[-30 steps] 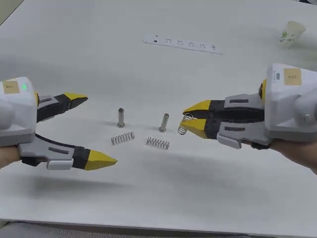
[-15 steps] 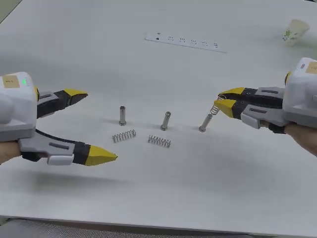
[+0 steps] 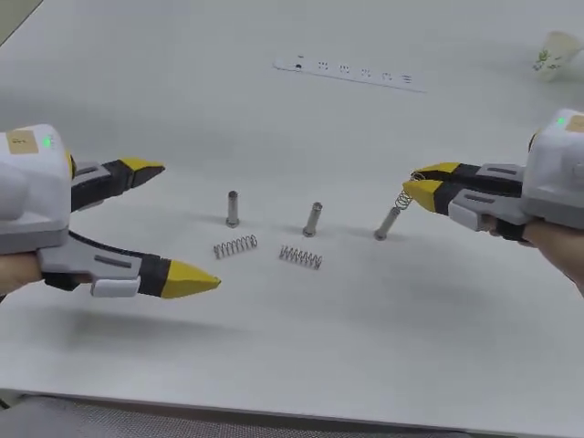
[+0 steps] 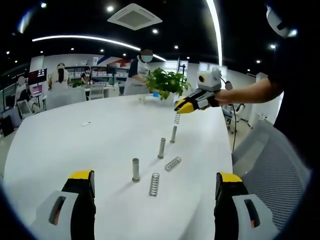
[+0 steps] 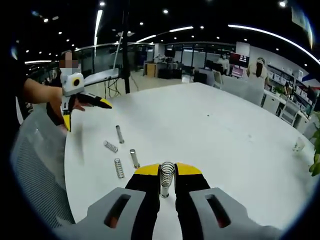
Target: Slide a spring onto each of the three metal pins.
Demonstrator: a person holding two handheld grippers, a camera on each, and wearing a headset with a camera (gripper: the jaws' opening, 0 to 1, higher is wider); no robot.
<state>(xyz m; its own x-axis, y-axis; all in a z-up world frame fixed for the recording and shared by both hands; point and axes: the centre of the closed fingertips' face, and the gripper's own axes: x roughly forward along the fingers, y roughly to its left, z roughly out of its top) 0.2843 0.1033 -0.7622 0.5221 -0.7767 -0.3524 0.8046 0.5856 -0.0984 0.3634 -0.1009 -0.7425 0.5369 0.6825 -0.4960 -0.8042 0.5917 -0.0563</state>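
Spring [image 3: 403,198] is pinched in the narrow jaws of the right gripper [image 3: 412,184], which reaches in level from the right. The spring's lower end is at the top of the right pin [image 3: 387,224], just right of the middle pin [image 3: 313,220]. A loose spring [image 3: 300,257] lies just in front of the middle pin, and a second loose spring [image 3: 235,246] to its front-left. The left gripper [image 3: 173,225] hovers well to the left, jaws spread wide.
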